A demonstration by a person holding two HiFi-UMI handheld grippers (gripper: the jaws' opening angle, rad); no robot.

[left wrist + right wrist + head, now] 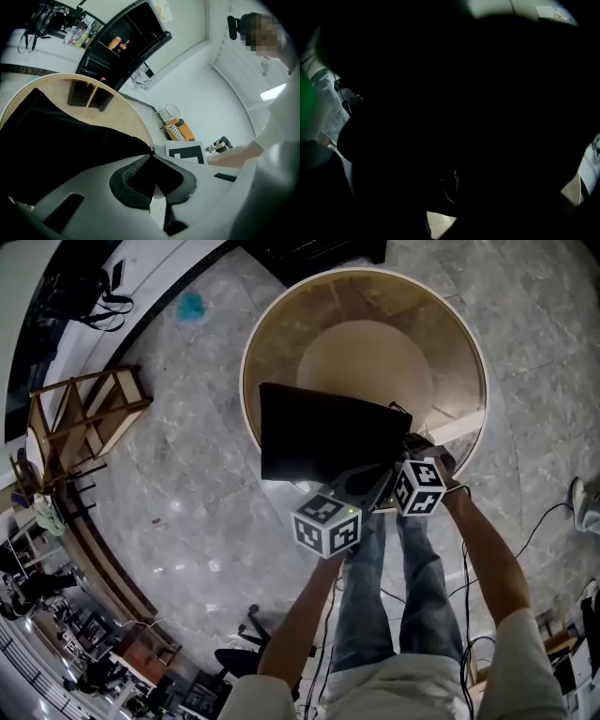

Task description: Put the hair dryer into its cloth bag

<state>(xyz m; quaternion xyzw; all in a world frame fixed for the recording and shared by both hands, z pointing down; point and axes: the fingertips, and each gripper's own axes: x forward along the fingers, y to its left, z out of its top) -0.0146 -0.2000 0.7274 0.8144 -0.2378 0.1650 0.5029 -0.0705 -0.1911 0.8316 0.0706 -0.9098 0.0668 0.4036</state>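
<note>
My left tool point(151, 161) is clamped on the near edge of the cloth bag point(323, 432), which spreads left-to-right over the round surface point(281, 343); my right tool point(415, 448) sits at the bag's right corner, its grip lost in darkness, and I see no hair dryer.

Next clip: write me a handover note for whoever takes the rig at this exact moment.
Left gripper: shut on the cloth bag edge.
Right gripper: at the bag's right corner; cloth blacks out its view, so its jaws are unreadable.
The bag is held over the round table near edge.
Hair dryer: not visible in any view, possibly inside.
Left to do: confirm the dryer is in, else load it.
</note>
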